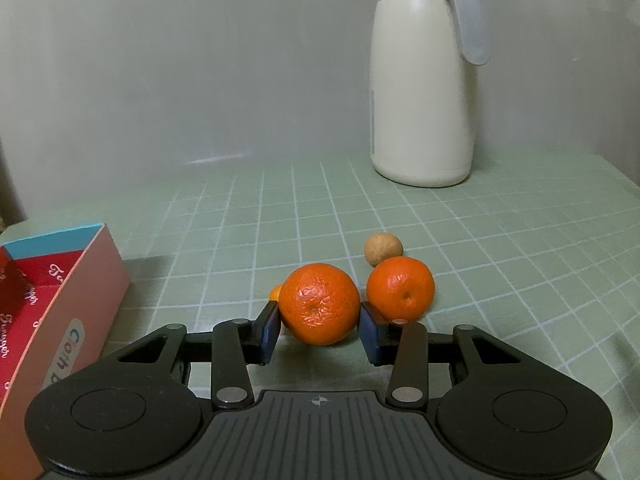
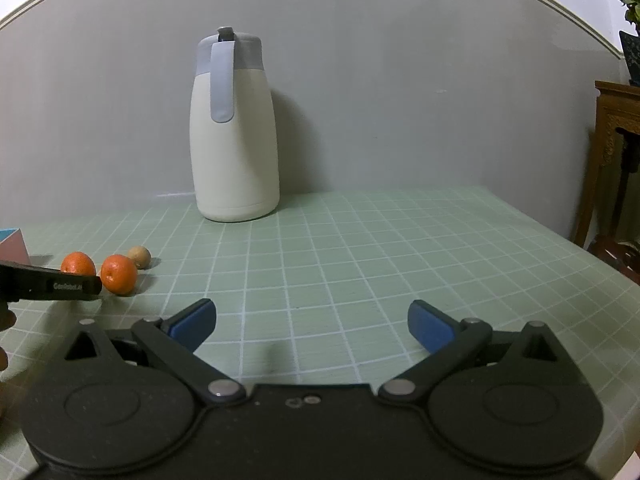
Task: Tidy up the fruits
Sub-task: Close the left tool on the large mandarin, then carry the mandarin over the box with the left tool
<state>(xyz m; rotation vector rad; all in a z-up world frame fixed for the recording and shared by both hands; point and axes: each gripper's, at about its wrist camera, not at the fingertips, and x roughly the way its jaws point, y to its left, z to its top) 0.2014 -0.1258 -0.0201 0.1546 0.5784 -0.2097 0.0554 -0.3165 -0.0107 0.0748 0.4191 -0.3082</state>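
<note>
A large orange (image 1: 318,304) sits between the blue pads of my left gripper (image 1: 320,322), which touch it on both sides; the gripper is shut on it. A second orange (image 1: 400,288) lies just right of it, apart from the right finger. Behind them rests a small round tan fruit (image 1: 383,248). A tiny orange fruit (image 1: 276,292) peeks out behind the held orange, mostly hidden. In the right wrist view my right gripper (image 2: 312,324) stands open over bare mat, far right of the oranges (image 2: 118,274).
An open pink and red cardboard box (image 1: 60,300) stands at the left, close to the left gripper. A tall cream jug with a grey lid (image 2: 234,140) stands by the back wall. A green checked mat (image 2: 360,260) covers the table; its edge drops off at the right.
</note>
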